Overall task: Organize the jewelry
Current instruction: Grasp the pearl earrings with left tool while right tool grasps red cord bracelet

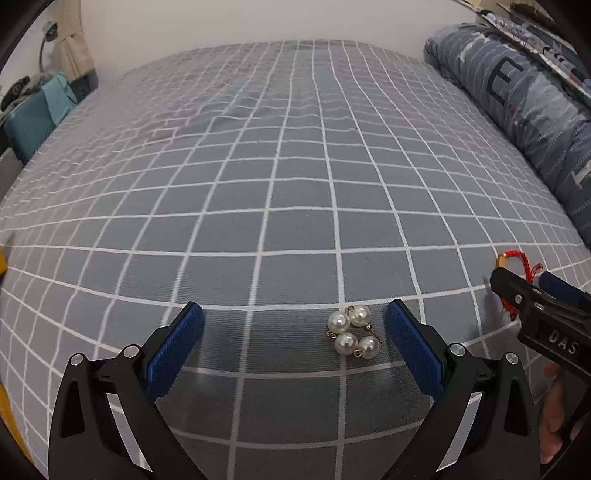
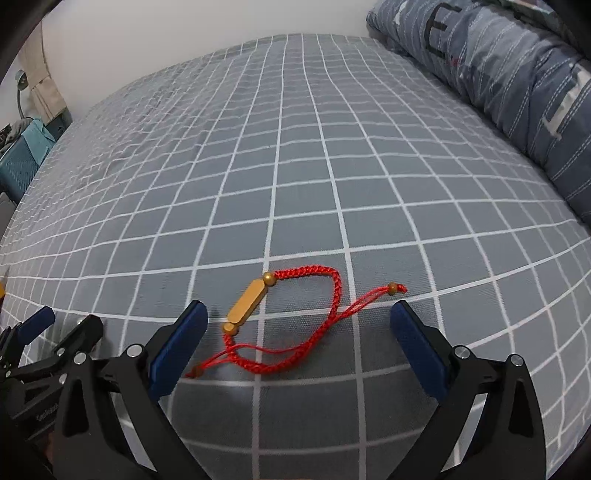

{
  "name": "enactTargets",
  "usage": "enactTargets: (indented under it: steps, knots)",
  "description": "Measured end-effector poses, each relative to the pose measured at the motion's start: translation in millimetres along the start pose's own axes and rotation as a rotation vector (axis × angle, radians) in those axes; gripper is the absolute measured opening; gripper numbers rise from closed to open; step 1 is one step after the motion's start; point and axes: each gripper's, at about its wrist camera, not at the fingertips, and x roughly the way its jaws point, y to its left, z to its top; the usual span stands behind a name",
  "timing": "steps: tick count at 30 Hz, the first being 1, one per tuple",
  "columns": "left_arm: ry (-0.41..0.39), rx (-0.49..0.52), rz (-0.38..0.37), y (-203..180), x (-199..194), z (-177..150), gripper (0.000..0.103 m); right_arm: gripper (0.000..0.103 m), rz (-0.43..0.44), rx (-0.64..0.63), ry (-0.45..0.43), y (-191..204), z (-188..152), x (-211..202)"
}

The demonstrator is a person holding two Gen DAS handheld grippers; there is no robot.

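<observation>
A cluster of white pearl earrings (image 1: 353, 330) with gold hooks lies on the grey checked bedsheet (image 1: 280, 192), between my left gripper's blue pads and nearer the right one. My left gripper (image 1: 294, 314) is open and empty above them. A red braided cord bracelet (image 2: 288, 325) with a gold bar and gold beads lies between the pads of my right gripper (image 2: 298, 310), which is open and empty. In the left wrist view the bracelet (image 1: 511, 260) shows partly behind the right gripper (image 1: 517, 284). The left gripper's tips (image 2: 62, 325) show at the lower left of the right wrist view.
A rolled blue-grey quilt (image 1: 524, 96) lies along the bed's right side, also in the right wrist view (image 2: 517, 74). A teal bag (image 1: 33, 118) and a lamp (image 1: 46, 40) stand beyond the bed's left edge. A white wall (image 1: 258, 22) is behind.
</observation>
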Motion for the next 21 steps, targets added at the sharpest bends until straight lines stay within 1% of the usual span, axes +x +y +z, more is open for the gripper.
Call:
enactTargets:
  steps: [3,5,6,8,9,10,11,12,13,14,15,16,17,18,21]
  knots:
    - [0.008,-0.006,-0.007,0.7,1.7,-0.7,0.094,0.095,-0.002,-0.005,-0.002,0.1,1.1,-0.1]
    - [0.017,-0.017,-0.002,1.7,2.4,-1.2,0.082,0.091,-0.012,-0.004,0.0,-0.1,1.0,0.6]
    - [0.019,-0.018,-0.001,2.3,1.6,-2.3,0.079,0.086,-0.018,-0.002,0.001,-0.4,0.1,0.4]
    - [0.023,-0.01,-0.005,1.4,0.5,-3.7,0.068,0.079,-0.026,0.001,0.0,-2.0,-0.1,0.1]
    - [0.027,-0.002,-0.002,-0.4,0.4,-4.4,0.066,0.072,-0.032,-0.001,0.0,-2.4,-0.5,-0.1]
    - [0.029,0.003,0.0,-1.5,-0.3,-4.8,0.061,0.066,-0.035,-0.002,-0.001,-3.4,-0.8,-0.8]
    - [0.03,0.007,-0.002,-2.6,-1.2,-5.0,0.056,0.063,-0.038,-0.002,-0.001,-3.5,-0.7,-1.0]
    - [0.03,0.008,-0.006,-3.0,-2.3,-6.1,0.053,0.057,-0.041,-0.003,-0.002,-3.6,-0.8,-1.3]
    - [0.032,0.007,-0.009,-3.1,-2.9,-6.8,0.049,0.052,-0.04,-0.004,-0.002,-3.7,-0.9,-1.3]
    - [0.032,0.008,-0.011,-2.3,-3.8,-7.5,0.044,0.049,-0.042,-0.005,-0.002,-3.8,-1.1,-1.3]
    - [0.033,0.009,-0.014,-2.3,-4.4,-7.8,0.042,0.042,-0.047,-0.007,-0.002,-3.3,-1.1,-1.1]
    - [0.034,0.008,-0.013,-1.7,-5.1,-7.9,0.035,0.029,-0.055,-0.008,-0.006,-3.6,-1.4,-1.4]
    - [0.03,0.005,0.006,-0.4,-6.3,-8.4,0.024,0.021,-0.065,-0.011,-0.009,-3.7,-1.6,-1.6]
    - [0.027,0.002,0.009,1.9,-7.2,-7.6,0.023,0.009,-0.07,-0.016,-0.01,-4.0,-1.8,-1.9]
    - [0.025,-0.019,-0.016,7.2,-10.8,-7.7,0.023,0.009,-0.063,-0.016,-0.021,-5.0,-2.2,-5.4]
